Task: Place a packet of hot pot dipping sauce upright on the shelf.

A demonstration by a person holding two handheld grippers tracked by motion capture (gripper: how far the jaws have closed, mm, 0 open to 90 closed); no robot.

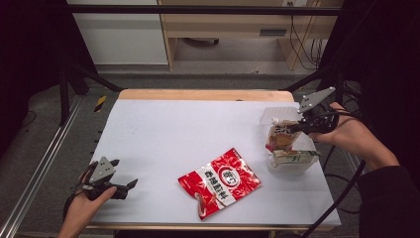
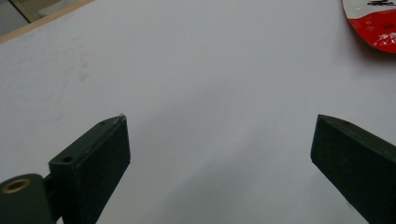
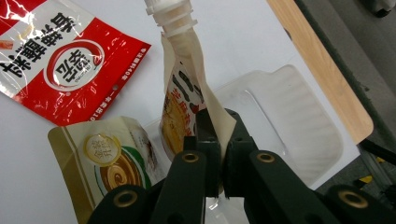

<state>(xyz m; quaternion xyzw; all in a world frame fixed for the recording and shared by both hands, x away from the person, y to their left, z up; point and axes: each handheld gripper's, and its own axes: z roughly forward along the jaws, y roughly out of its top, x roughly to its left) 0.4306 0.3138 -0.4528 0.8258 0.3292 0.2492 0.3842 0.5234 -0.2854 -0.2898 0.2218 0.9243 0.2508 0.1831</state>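
Note:
My right gripper [image 1: 296, 128] [image 3: 218, 135] is shut on a beige spouted pouch [image 1: 281, 135] [image 3: 183, 88], pinching its edge and holding it over a clear plastic tray [image 1: 297, 171] [image 3: 299, 126] at the table's right side. A second beige pouch [image 1: 293, 156] [image 3: 105, 158] lies in the tray's near part. A red and white snack bag [image 1: 220, 181] [image 3: 56, 56] [image 2: 373, 21] lies flat in the middle front of the white table [image 1: 188, 134]. My left gripper [image 1: 125, 174] [image 2: 219, 140] rests at the front left, open, with bare table between its jaws.
The table's wooden rim [image 1: 203, 94] runs along the far edge. Black frame struts [image 1: 79, 74] and cables [image 1: 341, 193] flank the table. White surface spreads wide between the two grippers.

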